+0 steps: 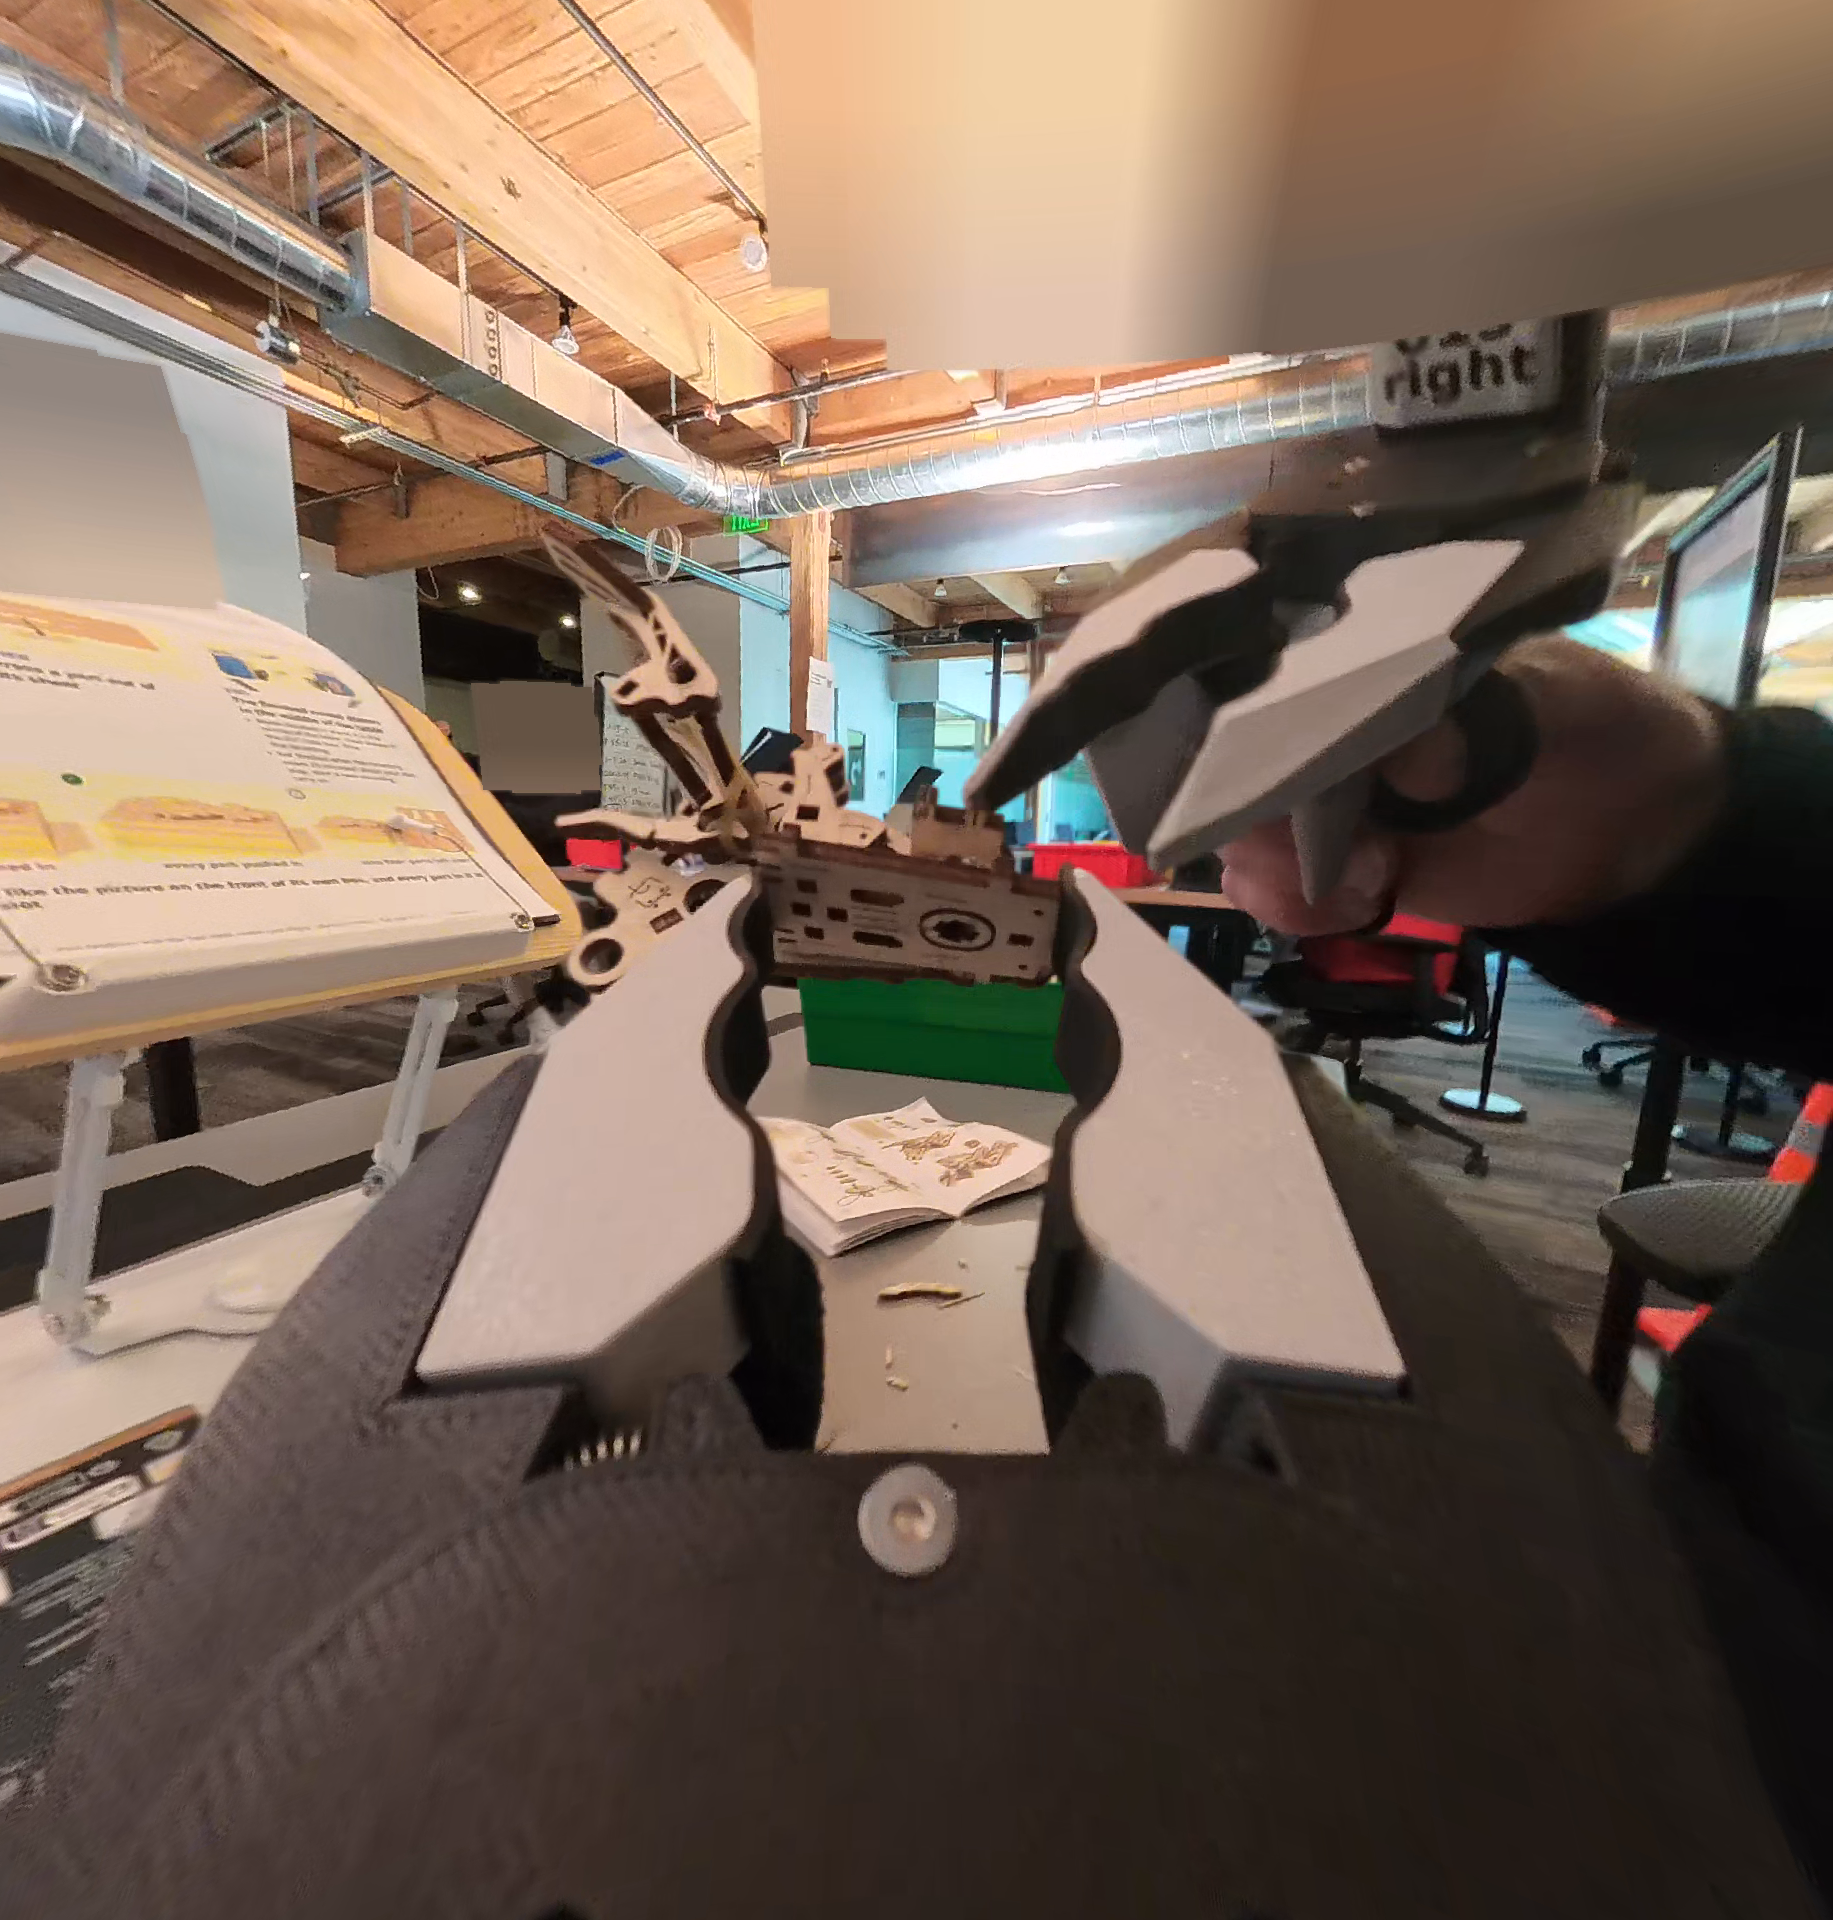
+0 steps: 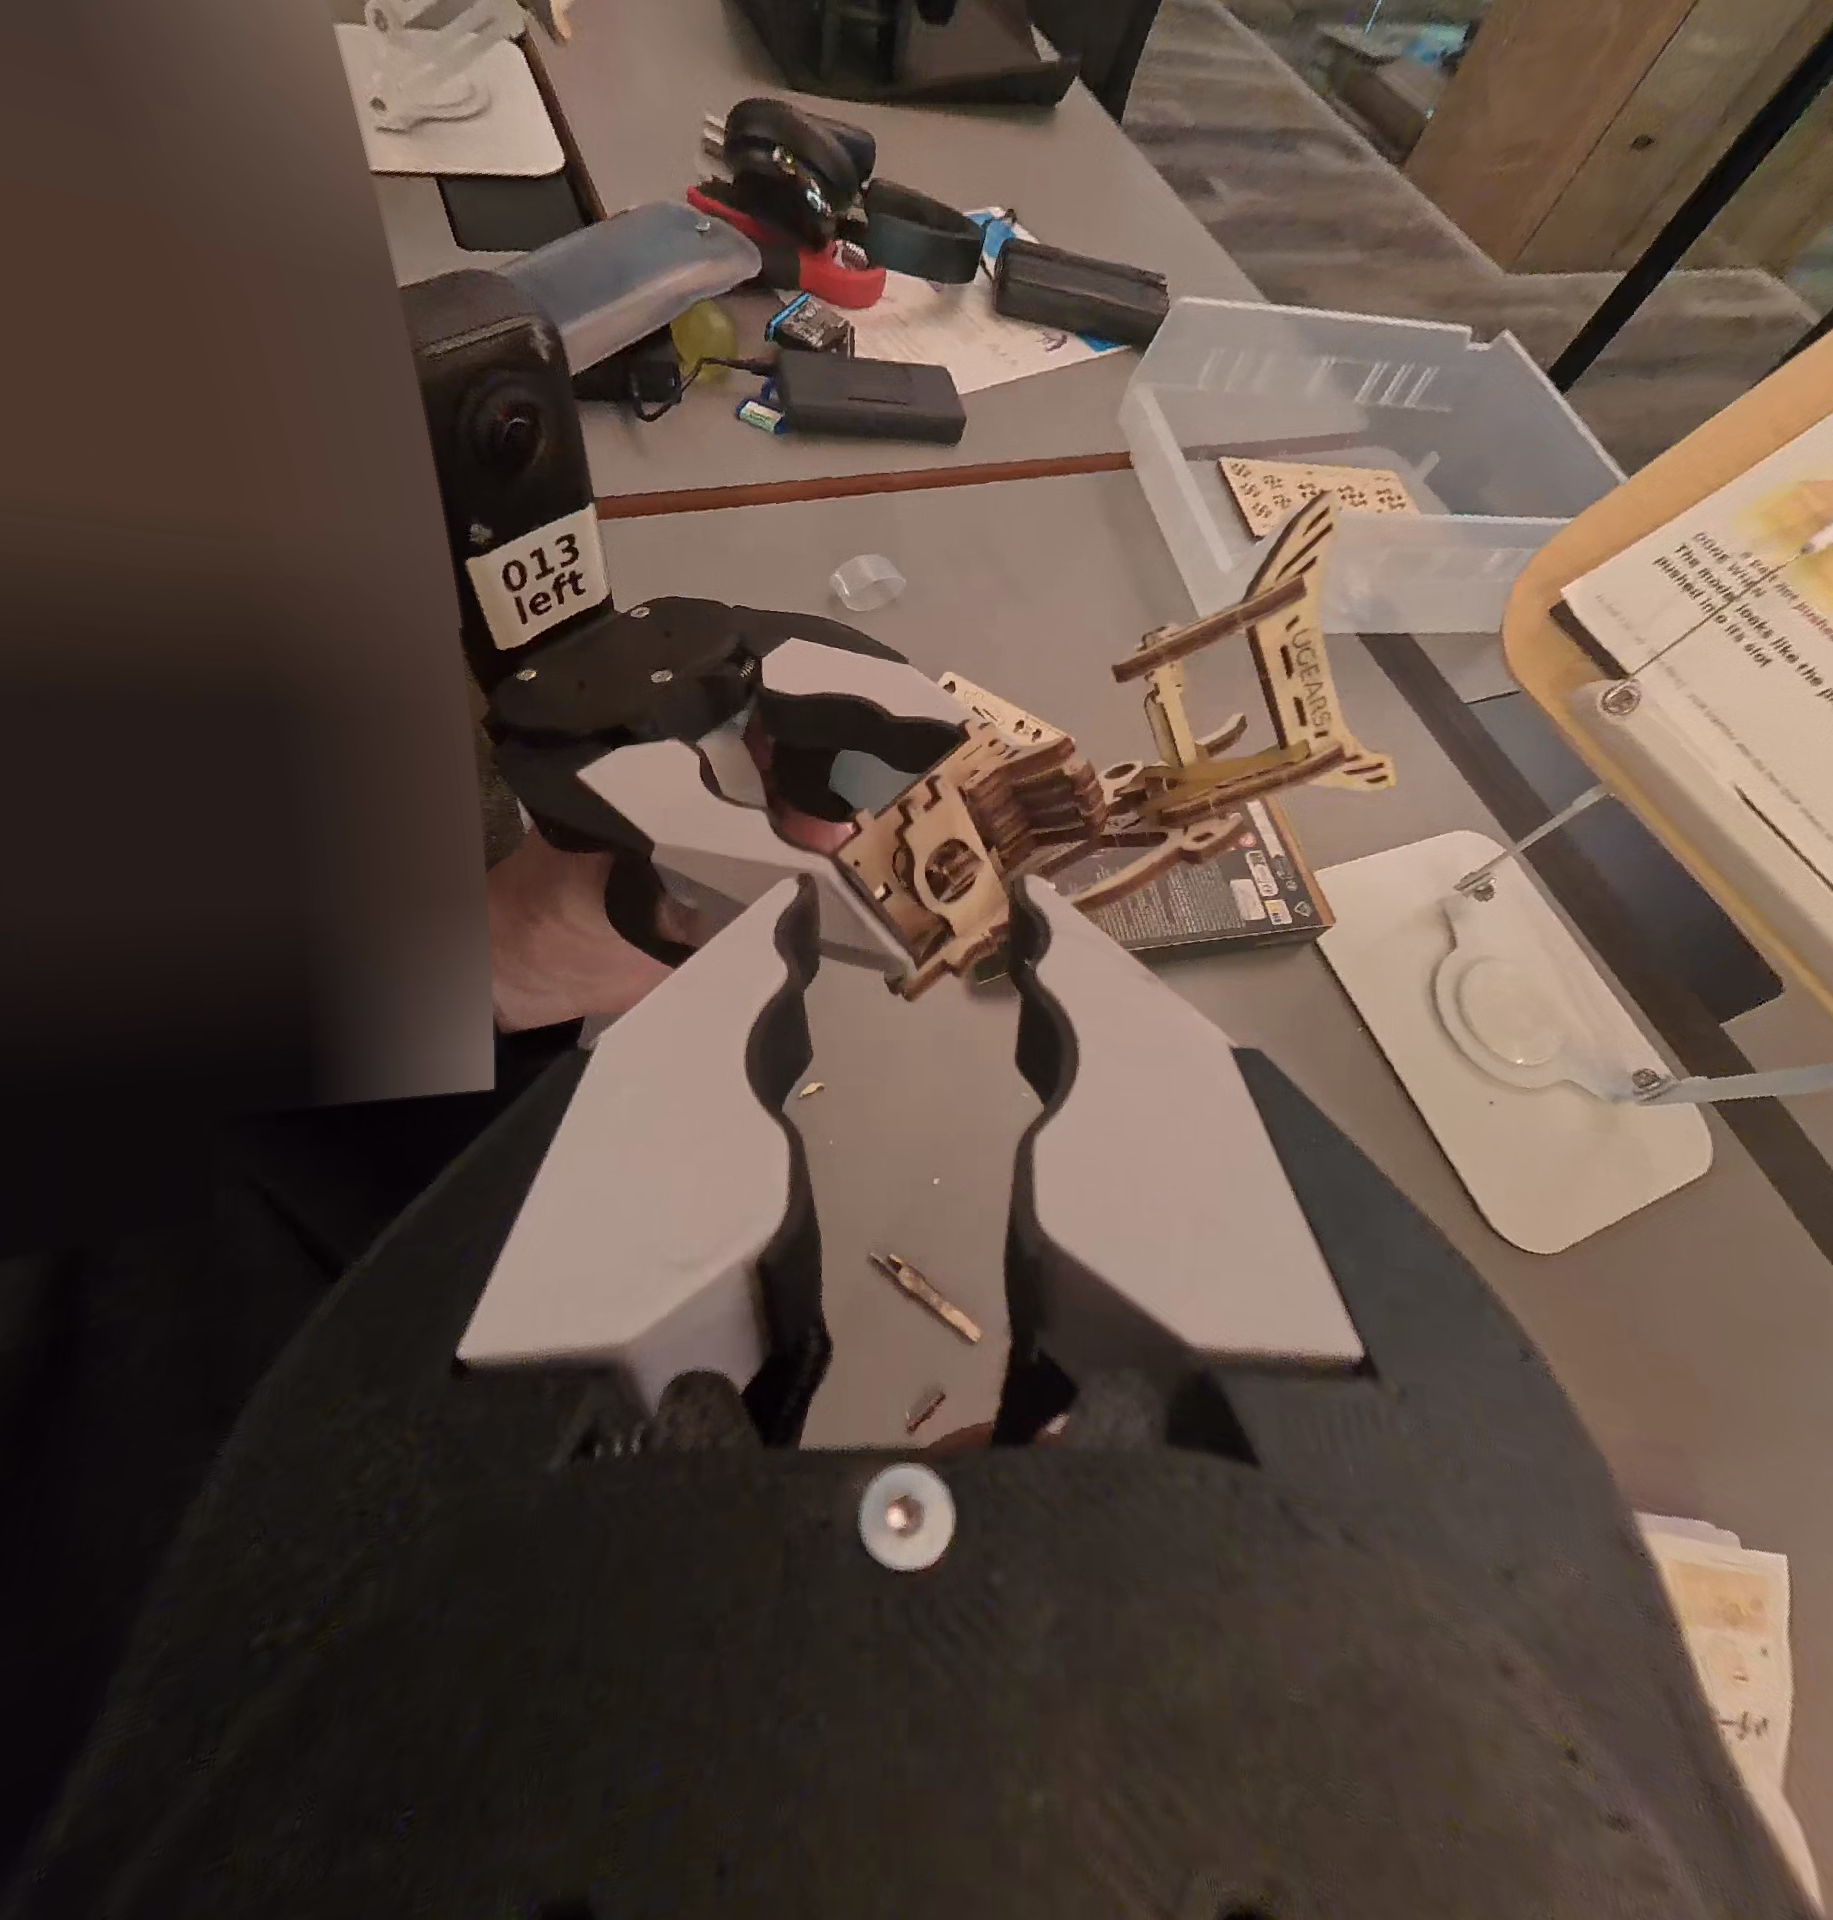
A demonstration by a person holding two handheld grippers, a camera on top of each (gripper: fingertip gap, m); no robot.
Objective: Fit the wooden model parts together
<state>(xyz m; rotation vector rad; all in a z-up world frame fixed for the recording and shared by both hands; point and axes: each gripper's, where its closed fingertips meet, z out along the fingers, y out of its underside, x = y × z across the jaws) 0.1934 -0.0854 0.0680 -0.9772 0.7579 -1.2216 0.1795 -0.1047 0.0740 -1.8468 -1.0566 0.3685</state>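
Note:
The wooden model (image 1: 912, 925) is a layered plywood body with a jointed arm (image 1: 673, 686) sticking up to the left. My left gripper (image 1: 910, 894) is shut on the body and holds it above the grey table (image 2: 995, 582). In the right wrist view the model (image 2: 953, 873) points its end face at me, with the left gripper (image 2: 927, 847) behind it. My right gripper (image 2: 917, 894) is open, its tips on either side of that end. In the left wrist view the right gripper (image 1: 1066, 826) comes down from the upper right, one tip at the model's top.
An instruction board on a stand (image 1: 216, 790) is at the left, also in the right wrist view (image 2: 1722, 623). A green bin (image 1: 933, 1029) and an open booklet (image 1: 912, 1158) lie beyond. A clear tray (image 2: 1359, 416), a black box (image 2: 1203, 894), wood scraps (image 2: 922, 1294) and clutter (image 2: 839, 208) share the table. Less than 4 cm separates the two grippers' tips.

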